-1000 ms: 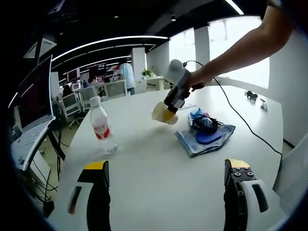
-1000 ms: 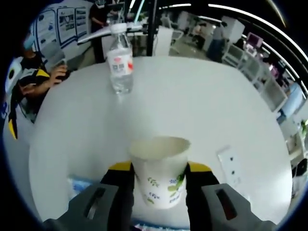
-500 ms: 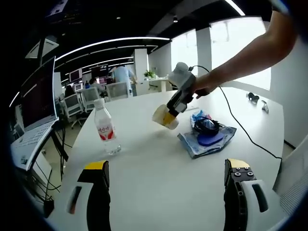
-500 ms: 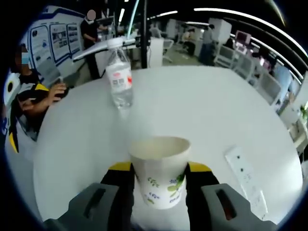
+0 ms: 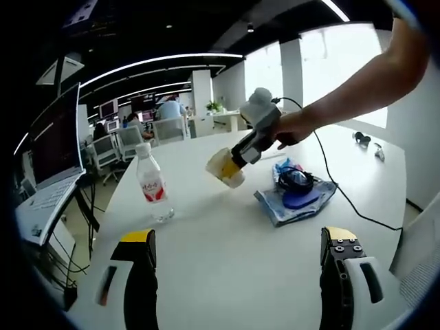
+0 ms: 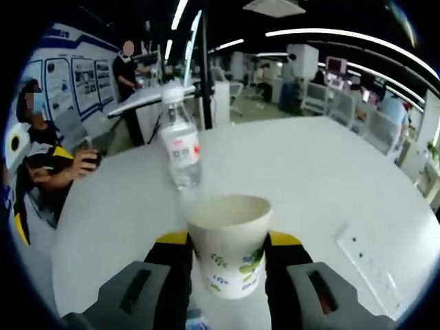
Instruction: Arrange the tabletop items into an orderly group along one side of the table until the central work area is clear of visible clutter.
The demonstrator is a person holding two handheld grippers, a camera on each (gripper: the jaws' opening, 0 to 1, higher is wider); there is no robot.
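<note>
A white paper cup (image 6: 229, 242) with a green leaf print sits between the jaws of my right gripper (image 6: 228, 258), which is shut on it. In the left gripper view that cup (image 5: 224, 167) hangs tilted above the white table (image 5: 227, 254), held by the right gripper (image 5: 242, 152) coming in from the right. A clear water bottle (image 5: 153, 186) with a red label stands upright at the left, and the same bottle (image 6: 181, 154) shows beyond the cup in the right gripper view. A blue cloth (image 5: 294, 198) with dark items on it lies right of the cup. My left gripper (image 5: 237, 256) is open over bare table.
A black cable (image 5: 344, 196) runs from the right gripper across the table's right side. A white power strip (image 6: 366, 266) lies on the table at the right. An open laptop (image 5: 48, 172) stands off the left edge. People, desks and chairs fill the room behind.
My right gripper has carried the cup leftward, closer to the bottle, and tilted it more level. The left gripper has stayed where it was.
</note>
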